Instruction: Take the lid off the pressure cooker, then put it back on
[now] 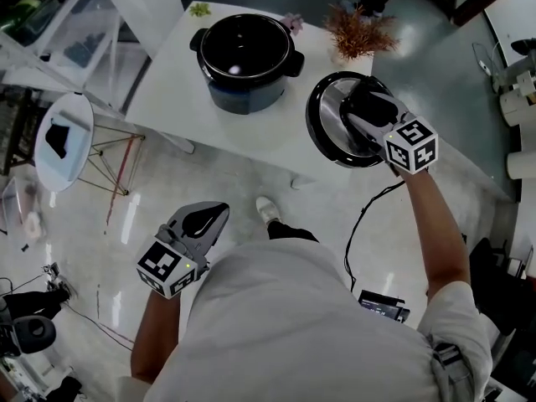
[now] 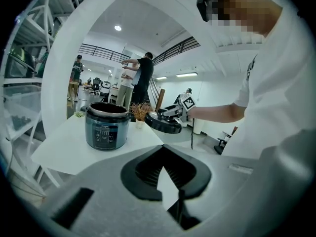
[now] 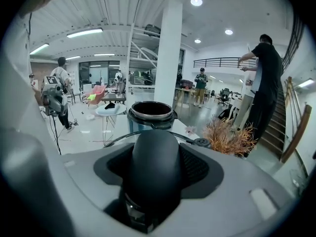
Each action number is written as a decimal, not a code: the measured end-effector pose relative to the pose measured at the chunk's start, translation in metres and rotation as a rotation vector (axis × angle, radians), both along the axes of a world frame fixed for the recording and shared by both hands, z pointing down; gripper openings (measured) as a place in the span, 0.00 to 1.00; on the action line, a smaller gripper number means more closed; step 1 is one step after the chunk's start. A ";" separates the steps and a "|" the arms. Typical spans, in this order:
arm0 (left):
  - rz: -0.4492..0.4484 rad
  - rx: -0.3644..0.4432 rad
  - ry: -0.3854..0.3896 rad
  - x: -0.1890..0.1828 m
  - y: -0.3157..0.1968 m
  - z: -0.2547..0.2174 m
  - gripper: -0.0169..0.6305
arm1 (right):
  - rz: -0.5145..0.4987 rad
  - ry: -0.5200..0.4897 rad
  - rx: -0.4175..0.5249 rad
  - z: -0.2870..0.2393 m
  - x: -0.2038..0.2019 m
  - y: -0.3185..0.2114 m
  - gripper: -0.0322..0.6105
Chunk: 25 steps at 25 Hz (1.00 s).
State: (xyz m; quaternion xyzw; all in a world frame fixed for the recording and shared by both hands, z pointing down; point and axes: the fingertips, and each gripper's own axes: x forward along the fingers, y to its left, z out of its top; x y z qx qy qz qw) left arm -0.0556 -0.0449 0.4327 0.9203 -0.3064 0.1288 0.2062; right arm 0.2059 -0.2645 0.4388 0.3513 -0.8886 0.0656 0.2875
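One big white table is seen from above. On it, near the far side, the pressure cooker is stood upright. Its top is open, and the dark, shiny inside of the pot can be seen. Two black side handles are fixed to its rim.

The lid is not on the pot. It is held up in the air to the right of the cooker, over the right part of the table, and is well apart from the pot. It is tipped a little to one side. Its top is shiny metal with a black ring around it.

The right gripper is closed on the lid's round black handle. The jaws are spread wide, and the handle is squeezed between the two pads.

The left gripper is kept low, over the floor and near the person's body. Its jaws are brought together at the tips, and nothing is held between them.

A small bunch of dried brown plants is stood at the far right corner of the table, just behind the lid.
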 end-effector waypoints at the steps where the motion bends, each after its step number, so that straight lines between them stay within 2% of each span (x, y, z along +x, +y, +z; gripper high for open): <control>1: -0.003 0.002 0.000 -0.002 0.001 -0.001 0.04 | -0.009 0.000 0.003 -0.009 -0.002 0.000 0.50; 14: -0.081 0.017 0.005 -0.025 0.014 -0.010 0.04 | -0.156 -0.032 0.024 -0.085 -0.058 -0.021 0.50; 20: -0.158 0.008 0.038 -0.038 0.016 -0.011 0.04 | -0.216 -0.037 0.023 -0.097 -0.090 -0.044 0.50; 25: -0.219 0.011 0.036 -0.048 0.015 -0.012 0.04 | -0.263 -0.038 0.019 -0.098 -0.118 -0.067 0.50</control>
